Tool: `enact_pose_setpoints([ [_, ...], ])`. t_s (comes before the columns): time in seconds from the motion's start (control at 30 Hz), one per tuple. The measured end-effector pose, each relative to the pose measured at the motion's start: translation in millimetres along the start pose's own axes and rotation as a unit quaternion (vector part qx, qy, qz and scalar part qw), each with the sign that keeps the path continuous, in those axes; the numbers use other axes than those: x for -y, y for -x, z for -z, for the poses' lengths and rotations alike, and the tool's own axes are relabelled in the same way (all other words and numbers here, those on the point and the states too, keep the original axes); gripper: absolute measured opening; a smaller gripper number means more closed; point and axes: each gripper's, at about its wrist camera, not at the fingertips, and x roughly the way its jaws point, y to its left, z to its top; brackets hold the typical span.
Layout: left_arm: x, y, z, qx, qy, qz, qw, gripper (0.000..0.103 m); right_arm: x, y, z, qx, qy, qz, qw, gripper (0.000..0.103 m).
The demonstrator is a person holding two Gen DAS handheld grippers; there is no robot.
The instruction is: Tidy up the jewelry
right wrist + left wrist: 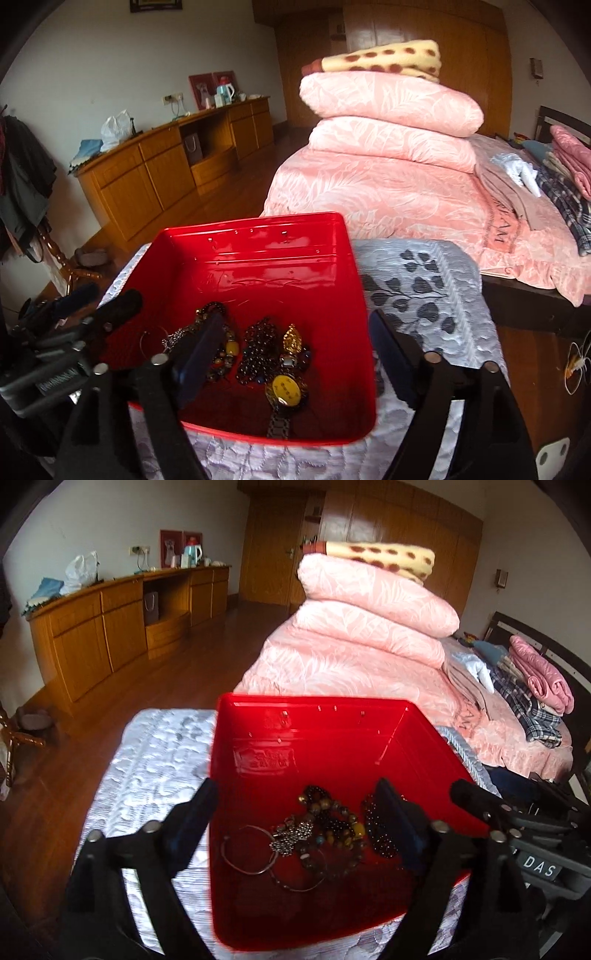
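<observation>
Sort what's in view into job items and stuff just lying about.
Job: red box; beaded necklaces; metal bangles; yellow-faced watch; gold pendant.
Lying about: pink quilts; spotted blanket; wooden sideboard; white plastic bag.

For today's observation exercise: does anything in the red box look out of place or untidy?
Yes. The jewelry lies in one heap at the near end of the red box: beads, bangles and a watch overlapping, unsorted. Nothing looks spilled outside it.
</observation>
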Motion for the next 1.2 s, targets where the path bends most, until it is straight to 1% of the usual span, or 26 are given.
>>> enact_pose_setpoints([
  [0.23,-8,31,11,0.023,0.011,-0.008,0.9996,0.091,6,33,19,0.026,0.001,0.008,1.0,0.09],
  [0.3,-11,42,18,0.032,0.01,-0.013,0.9994,0.093,5,44,27,0.035,0.004,0.01,0.999,0.096],
  [0.33,-12,47,21,0.036,0.009,-0.015,0.9992,0.093,4,48,30,0.038,0.004,0.01,0.999,0.097],
  [0.53,-11,81,44,0.063,-0.007,-0.028,0.9976,0.097,7,76,53,0.056,-0.013,-0.007,0.998,0.097],
  [0.63,-12,95,54,0.073,-0.009,-0.026,0.9969,0.097,7,90,62,0.069,-0.016,-0.012,0.997,0.097],
  [0.8,-15,123,68,0.106,-0.004,-0.02,0.9941,0.097,6,115,75,0.102,-0.011,-0.013,0.995,0.097],
  [1.03,-10,149,79,0.139,-0.016,-0.031,0.9897,0.097,0,140,87,0.128,-0.004,-0.018,0.992,0.097],
  [1.2,-1,166,83,0.158,-0.024,-0.031,0.9867,0.097,-9,154,94,0.144,0.006,-0.021,0.989,0.097],
])
